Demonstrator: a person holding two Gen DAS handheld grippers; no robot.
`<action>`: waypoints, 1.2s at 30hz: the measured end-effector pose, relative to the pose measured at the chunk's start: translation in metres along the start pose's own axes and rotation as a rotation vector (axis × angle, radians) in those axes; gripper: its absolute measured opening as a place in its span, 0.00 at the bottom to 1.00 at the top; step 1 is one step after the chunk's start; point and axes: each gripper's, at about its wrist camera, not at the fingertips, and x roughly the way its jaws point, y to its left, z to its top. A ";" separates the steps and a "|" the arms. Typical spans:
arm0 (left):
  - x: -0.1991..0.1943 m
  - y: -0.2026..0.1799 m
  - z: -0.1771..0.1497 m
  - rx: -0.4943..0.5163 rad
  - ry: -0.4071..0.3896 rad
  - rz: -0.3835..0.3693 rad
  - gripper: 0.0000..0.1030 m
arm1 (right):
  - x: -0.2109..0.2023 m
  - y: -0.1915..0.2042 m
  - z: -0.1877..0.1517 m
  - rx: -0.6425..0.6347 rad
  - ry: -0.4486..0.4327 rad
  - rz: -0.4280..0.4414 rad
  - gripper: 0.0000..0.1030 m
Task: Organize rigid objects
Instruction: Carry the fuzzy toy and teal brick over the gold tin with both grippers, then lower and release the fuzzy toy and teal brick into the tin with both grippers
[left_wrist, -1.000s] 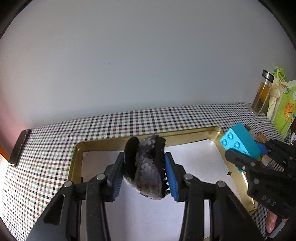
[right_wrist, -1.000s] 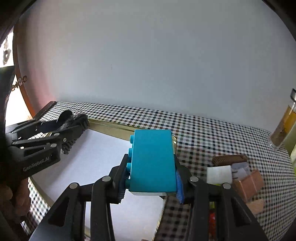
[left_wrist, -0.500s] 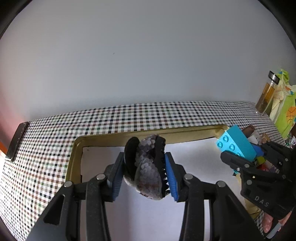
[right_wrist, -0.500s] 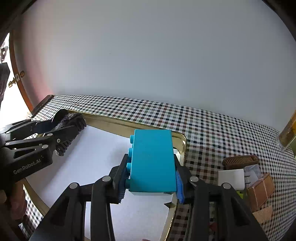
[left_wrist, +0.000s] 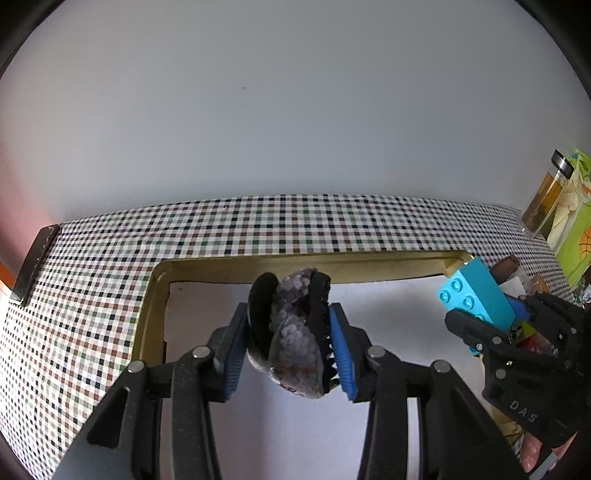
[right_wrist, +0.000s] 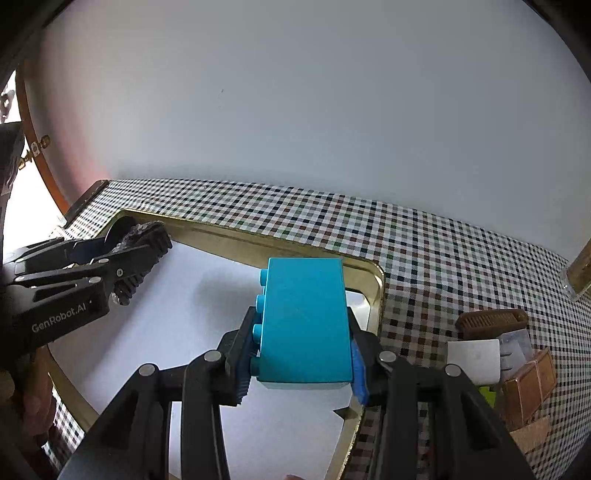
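My left gripper (left_wrist: 291, 343) is shut on a grey scaly toy with a black toothed edge (left_wrist: 295, 343), held above the white floor of a gold-rimmed tray (left_wrist: 258, 264). My right gripper (right_wrist: 301, 352) is shut on a turquoise studded building block (right_wrist: 304, 321), held over the tray's right part near its rim (right_wrist: 378, 291). In the left wrist view the block (left_wrist: 476, 299) and the right gripper show at the right edge. In the right wrist view the left gripper with the toy (right_wrist: 138, 242) shows at the left.
The tray lies on a checked tablecloth (left_wrist: 92, 295). Right of the tray sit a brown comb-like piece (right_wrist: 491, 323), a white cube (right_wrist: 474, 360), copper-coloured blocks (right_wrist: 530, 384) and a glass bottle of amber liquid (left_wrist: 545, 199). A dark bar (left_wrist: 35, 266) lies at the cloth's left edge.
Both grippers have come lower and further over the tray, each keeping its hold. The tray's rim and floor fill more of both views.
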 end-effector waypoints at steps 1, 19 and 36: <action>0.001 0.001 -0.001 0.003 0.000 -0.002 0.40 | 0.000 -0.001 -0.001 0.001 0.001 0.000 0.44; 0.017 -0.015 -0.001 0.040 0.041 0.004 0.40 | 0.012 0.002 -0.005 -0.010 0.045 -0.022 0.44; 0.011 -0.006 -0.003 0.035 0.005 0.004 0.63 | 0.013 0.000 -0.006 0.017 0.010 0.038 0.49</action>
